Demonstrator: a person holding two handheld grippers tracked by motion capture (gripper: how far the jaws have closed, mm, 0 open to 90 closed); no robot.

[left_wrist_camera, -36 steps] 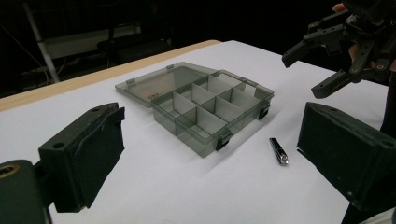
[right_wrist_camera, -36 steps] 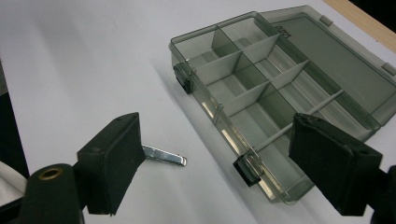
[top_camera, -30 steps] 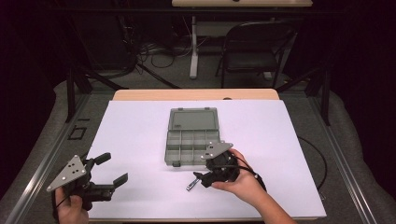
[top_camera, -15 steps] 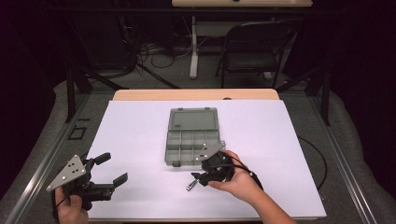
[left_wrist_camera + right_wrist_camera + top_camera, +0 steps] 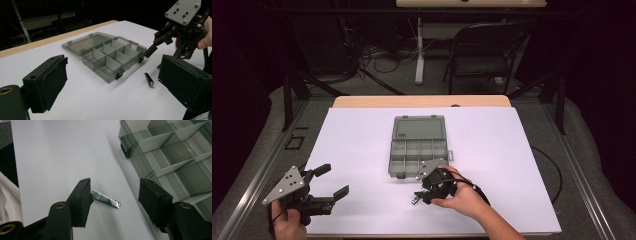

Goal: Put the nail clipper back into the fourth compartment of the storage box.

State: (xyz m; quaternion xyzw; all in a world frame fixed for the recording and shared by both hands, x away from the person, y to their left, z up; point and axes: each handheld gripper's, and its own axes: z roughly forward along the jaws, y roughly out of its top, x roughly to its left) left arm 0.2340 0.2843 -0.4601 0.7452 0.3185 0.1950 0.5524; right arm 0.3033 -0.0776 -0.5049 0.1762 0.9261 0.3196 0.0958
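While the right gripper (image 5: 421, 192) is hovering low over the white table (image 5: 362, 145), its jaws are standing apart with a small metal nail clipper (image 5: 105, 199) lying flat on the sheet between them, nearer one jaw; nothing is clamped. In the right gripper view the clipper's near end is passing just behind that jaw's tip, and whether they are touching cannot be told. A grey compartment box (image 5: 418, 147) is sitting just beyond the clipper, lid (image 5: 420, 127) folded back flat and dividers showing; its compartments are looking empty where visible. In the left gripper view the clipper (image 5: 149, 80) is lying just off the box's (image 5: 113, 57) front corner, near one latch. The left gripper (image 5: 328, 182) is sitting at the near left corner of the table, well apart from the box, jaws spread wide and holding nothing.
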